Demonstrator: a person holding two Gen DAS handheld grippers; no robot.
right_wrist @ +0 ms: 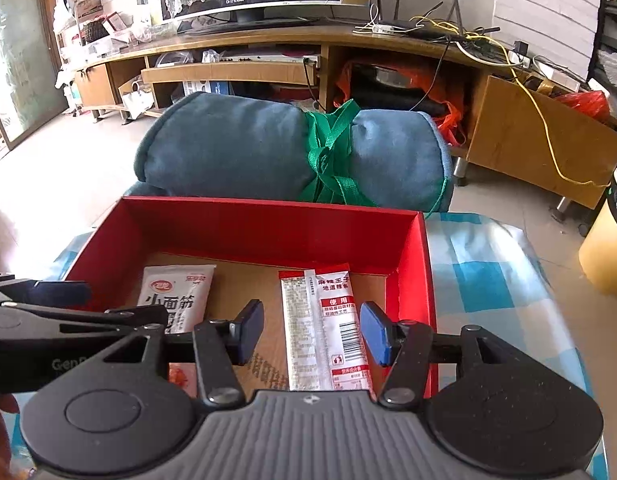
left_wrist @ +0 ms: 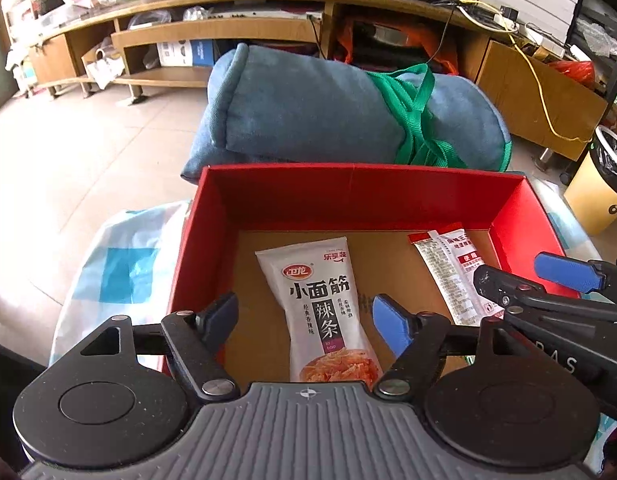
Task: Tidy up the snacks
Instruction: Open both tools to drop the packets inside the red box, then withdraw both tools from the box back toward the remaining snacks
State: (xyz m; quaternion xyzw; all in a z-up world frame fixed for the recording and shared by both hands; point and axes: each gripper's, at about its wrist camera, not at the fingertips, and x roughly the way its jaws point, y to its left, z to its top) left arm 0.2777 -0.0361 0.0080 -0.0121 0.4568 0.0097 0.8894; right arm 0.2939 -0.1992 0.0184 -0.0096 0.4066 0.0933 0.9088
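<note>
From where I sit, my left gripper [left_wrist: 304, 318] hangs with its jaws apart over the white snack packet [left_wrist: 322, 308], pads clear of it and nothing held, so I judge that packet already set down. It lies flat on the brown cardboard floor of the red box [left_wrist: 348, 196], toward the left side, slightly slanted. Its print reads 卫龙 in a red oval, then 小面筋 in large black characters, 辣条 on a dark panel with "la tiao" beneath, and 乐享装 in red at the top corner, above a picture of orange strips. To its right, apart from it, lies the narrower silver-and-white packet [right_wrist: 324, 328], back side up, showing 麻辣王子, a red 使用 label and a barcode; the finer print I cannot read. My right gripper [right_wrist: 312, 334] hovers over that one, jaws partly parted and empty, its pads not pressing the wrapper. Both lying side by side rather than heaped suits tidy sorting, I think. The box rests on a desk under a blue-and-white checked cloth [right_wrist: 484, 280], with a rolled blue cushion [right_wrist: 236, 148] behind it.
</note>
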